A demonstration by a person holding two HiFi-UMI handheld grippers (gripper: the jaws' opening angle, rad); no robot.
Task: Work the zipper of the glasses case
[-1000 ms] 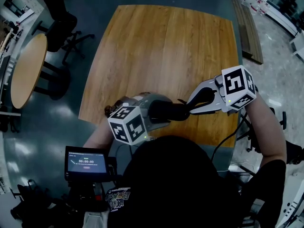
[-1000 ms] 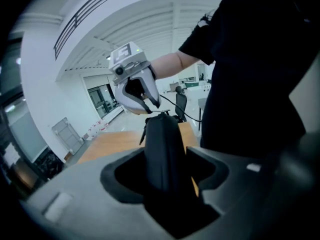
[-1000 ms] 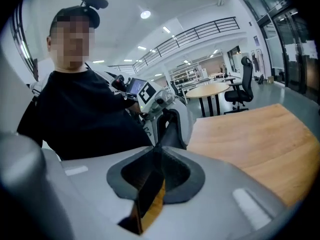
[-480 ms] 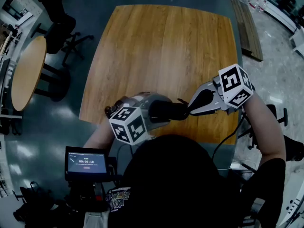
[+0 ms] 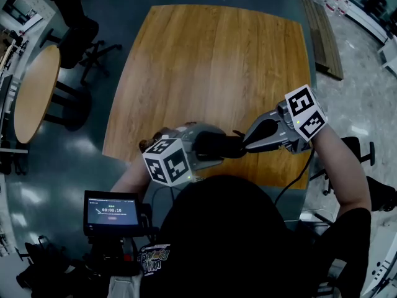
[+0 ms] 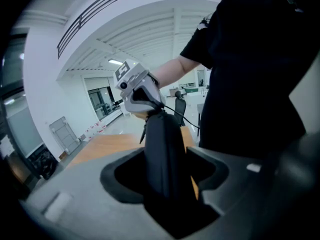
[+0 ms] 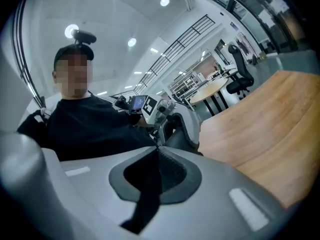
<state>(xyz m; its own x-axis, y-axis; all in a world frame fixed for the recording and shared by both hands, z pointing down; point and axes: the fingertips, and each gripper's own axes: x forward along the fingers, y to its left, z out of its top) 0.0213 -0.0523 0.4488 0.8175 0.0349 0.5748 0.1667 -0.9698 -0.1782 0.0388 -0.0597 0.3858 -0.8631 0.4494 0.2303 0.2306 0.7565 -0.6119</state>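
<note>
Table [image 5: 217, 61] is wood with visible grain and a soft satin sheen. Glasses case [image 6: 162, 149] looks smooth matt black. Left gripper [image 5: 206, 143] and right gripper [image 7: 156, 153] are matt grey plastic, and the pads [image 7: 174, 173] look like dark, dimpled rubber. Floor [image 5: 80, 148] is glossy.

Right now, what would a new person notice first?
A black glasses case hangs over the wooden table's near edge, held between two grey tongs. The left tongs clamp its body; the right tongs, which have just been closing, pinch its zipper end. Each carries a black-and-white marker cube.
</note>
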